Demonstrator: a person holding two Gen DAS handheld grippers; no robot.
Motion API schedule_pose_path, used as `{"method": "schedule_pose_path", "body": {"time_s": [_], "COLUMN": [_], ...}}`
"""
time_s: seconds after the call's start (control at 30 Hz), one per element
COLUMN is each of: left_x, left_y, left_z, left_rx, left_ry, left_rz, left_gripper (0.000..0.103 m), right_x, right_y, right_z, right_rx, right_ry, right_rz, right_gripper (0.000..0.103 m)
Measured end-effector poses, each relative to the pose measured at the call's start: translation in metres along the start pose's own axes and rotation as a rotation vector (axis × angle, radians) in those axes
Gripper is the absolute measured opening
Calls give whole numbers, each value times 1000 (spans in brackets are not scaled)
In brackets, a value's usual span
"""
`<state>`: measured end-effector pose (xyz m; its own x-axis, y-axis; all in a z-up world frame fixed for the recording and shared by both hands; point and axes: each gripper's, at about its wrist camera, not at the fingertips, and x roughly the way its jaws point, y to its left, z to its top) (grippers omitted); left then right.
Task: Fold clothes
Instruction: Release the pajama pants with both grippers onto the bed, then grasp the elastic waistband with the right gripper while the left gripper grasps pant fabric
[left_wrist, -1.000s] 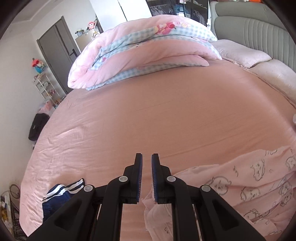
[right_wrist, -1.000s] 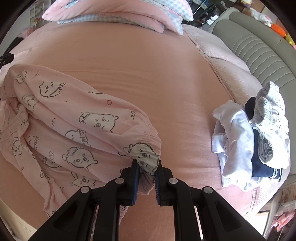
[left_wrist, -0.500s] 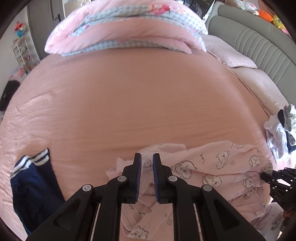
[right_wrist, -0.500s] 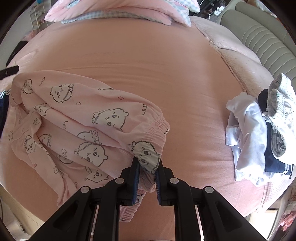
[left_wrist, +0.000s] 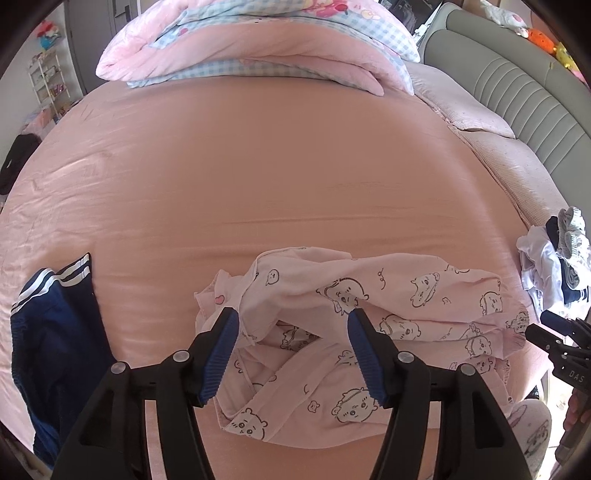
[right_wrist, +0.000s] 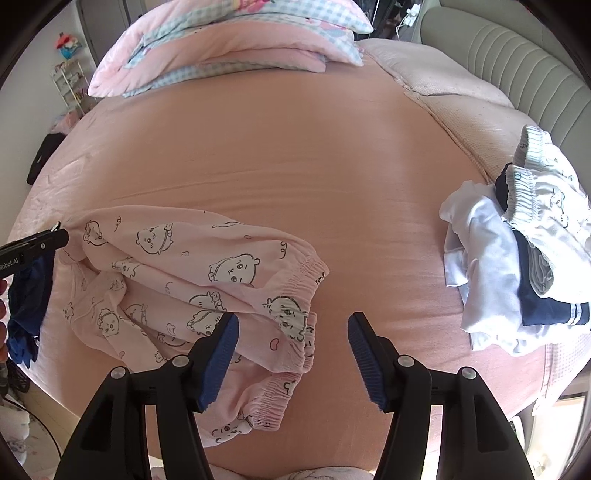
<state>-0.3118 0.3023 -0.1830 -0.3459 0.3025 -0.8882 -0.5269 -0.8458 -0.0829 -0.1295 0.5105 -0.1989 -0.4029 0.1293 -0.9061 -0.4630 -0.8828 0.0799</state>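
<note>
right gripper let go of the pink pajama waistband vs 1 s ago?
Yes. Right gripper jaws are opening, off the pink pajama pants waistband, now lying on the bed sheet.

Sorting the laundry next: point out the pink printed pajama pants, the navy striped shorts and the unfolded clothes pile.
pink printed pajama pants (right_wrist: 236, 269), right wrist view, on a printed leg.
navy striped shorts (left_wrist: 55, 332), left wrist view, on the navy cloth.
unfolded clothes pile (right_wrist: 487, 266), right wrist view, on the white garment.

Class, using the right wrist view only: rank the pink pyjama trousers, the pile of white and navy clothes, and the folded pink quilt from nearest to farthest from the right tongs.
1. Pink pyjama trousers: just beyond the right tongs, toward the left.
2. Pile of white and navy clothes: off to the right, by the bed's edge.
3. Folded pink quilt: at the far end of the bed.
</note>
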Motion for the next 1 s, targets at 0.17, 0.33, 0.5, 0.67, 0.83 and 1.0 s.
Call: {"method": "schedule_pose_path", "body": {"time_s": [0.17,0.33,0.5,0.67,0.83,1.0], "left_x": [10,28,42,47,47,49], "left_y": [9,5,4,7,5,0], "left_z": [-2,-1,1,3,2,0], "left_rx": [-45,-42,-70,-117,-117,-93], "left_ry": [11,19,3,-8,-19,-27], "left_rz": [-41,-36,-46,-92,-98,-84], "left_gripper": [59,63,63,63,63,63], "right_x": [14,43,72,81,79,76], "right_y": [-21,-37,-35,-34,-29,-24], "right_z": [10,24,33,40,48,53], "right_rx": [134,257,291,314,316,358], "right_ry": [32,66,101,92,68,74], "right_rz": [96,159,154,173,161,153], "right_gripper": [61,62,62,62,62,62]}}
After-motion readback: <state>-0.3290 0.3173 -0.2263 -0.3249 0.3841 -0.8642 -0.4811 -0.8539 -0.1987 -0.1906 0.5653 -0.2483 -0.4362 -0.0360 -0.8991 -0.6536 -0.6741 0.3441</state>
